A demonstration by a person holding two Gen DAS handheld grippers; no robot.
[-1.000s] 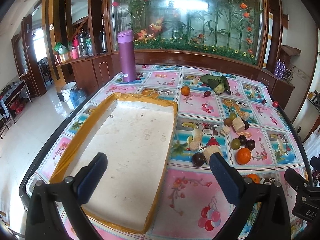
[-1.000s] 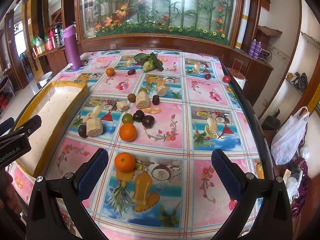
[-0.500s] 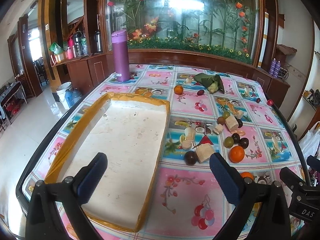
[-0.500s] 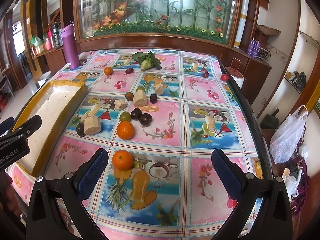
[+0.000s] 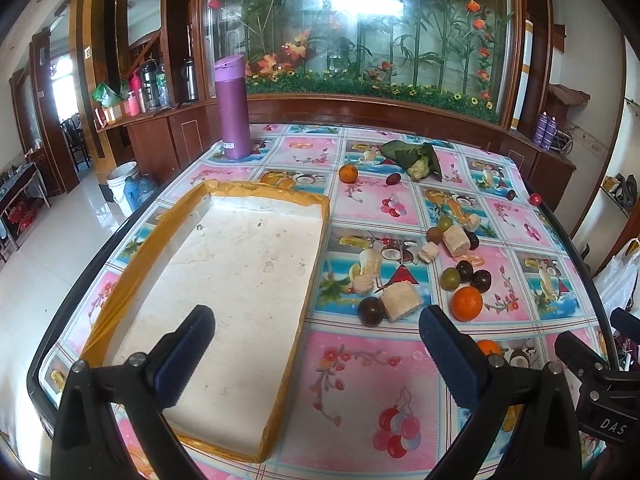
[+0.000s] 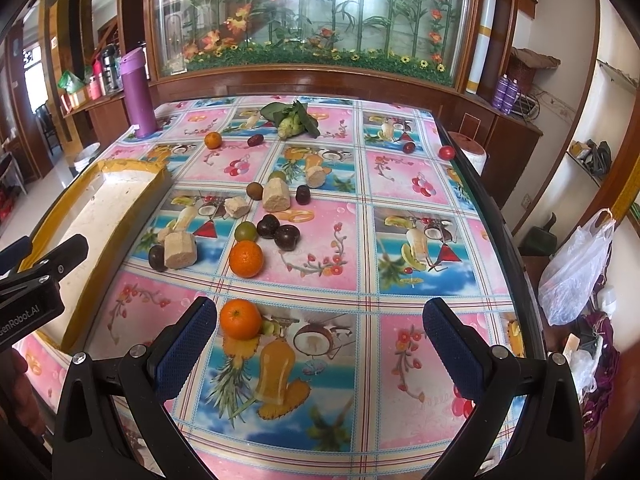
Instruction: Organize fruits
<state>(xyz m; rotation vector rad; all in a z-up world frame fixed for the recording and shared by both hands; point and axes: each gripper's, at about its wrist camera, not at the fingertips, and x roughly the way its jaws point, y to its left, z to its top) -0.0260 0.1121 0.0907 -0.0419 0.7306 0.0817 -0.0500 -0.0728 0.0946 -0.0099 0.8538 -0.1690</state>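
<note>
**Fruit spread out on the desk, tray empty**

The fruit lies loose on the desk, which has a bright cloth with pink and blue squares. In the right wrist view, one orange sits low in the frame, just beside the left finger of the right gripper. A second orange sits a little higher up. Near it are two dark round fruits, a green fruit and some pale tan chunks. A third orange lies far up the frame, near a leafy green bundle.

In the left wrist view, a big white tray with a yellow rim fills the left and middle of the frame. Nothing is in it. The fruit is to the right of the tray, on the cloth.

The left gripper hangs over the near end of the tray with its fingers spread wide and holds nothing. The right gripper is spread wide too, and holds nothing.

A tall purple bottle stands upright at the far side of the desk, in the upper left.
</note>
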